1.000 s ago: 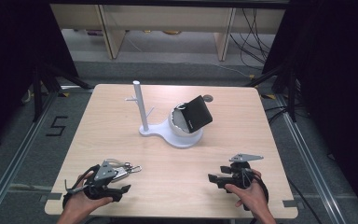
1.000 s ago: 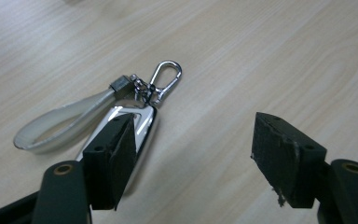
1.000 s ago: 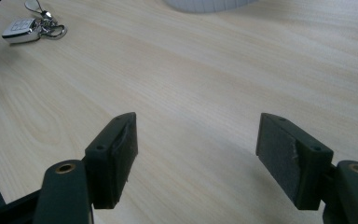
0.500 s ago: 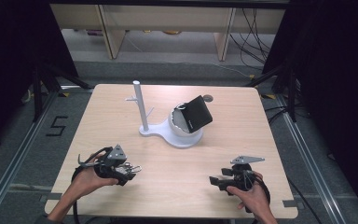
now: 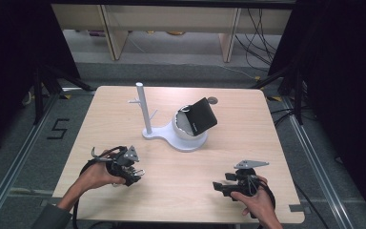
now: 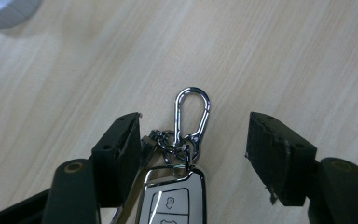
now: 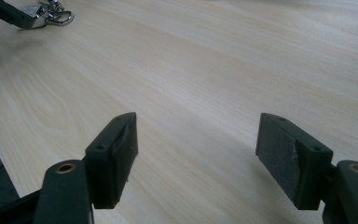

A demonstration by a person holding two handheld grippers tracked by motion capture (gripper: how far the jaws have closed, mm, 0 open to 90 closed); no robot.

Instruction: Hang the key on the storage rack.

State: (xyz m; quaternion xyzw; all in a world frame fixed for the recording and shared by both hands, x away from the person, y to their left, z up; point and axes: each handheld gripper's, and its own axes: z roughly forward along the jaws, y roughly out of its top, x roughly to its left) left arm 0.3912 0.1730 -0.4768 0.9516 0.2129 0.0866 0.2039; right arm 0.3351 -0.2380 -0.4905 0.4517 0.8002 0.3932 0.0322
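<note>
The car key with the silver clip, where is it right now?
The car key lies on the wooden table between the open left gripper jaws, near the table's front left, short of the white stand.

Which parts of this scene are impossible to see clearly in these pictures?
- Car key: left gripper view, lower half cut off by the bottom edge.
- Black item on the white stand: high view, too small to identify.
- Left gripper: high view, fingers too small to judge.

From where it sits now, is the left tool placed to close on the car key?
Probably yes. The left tool is open with the car key lying between its jaws on the table, against one jaw and clear of the other, nothing blocking.
</note>
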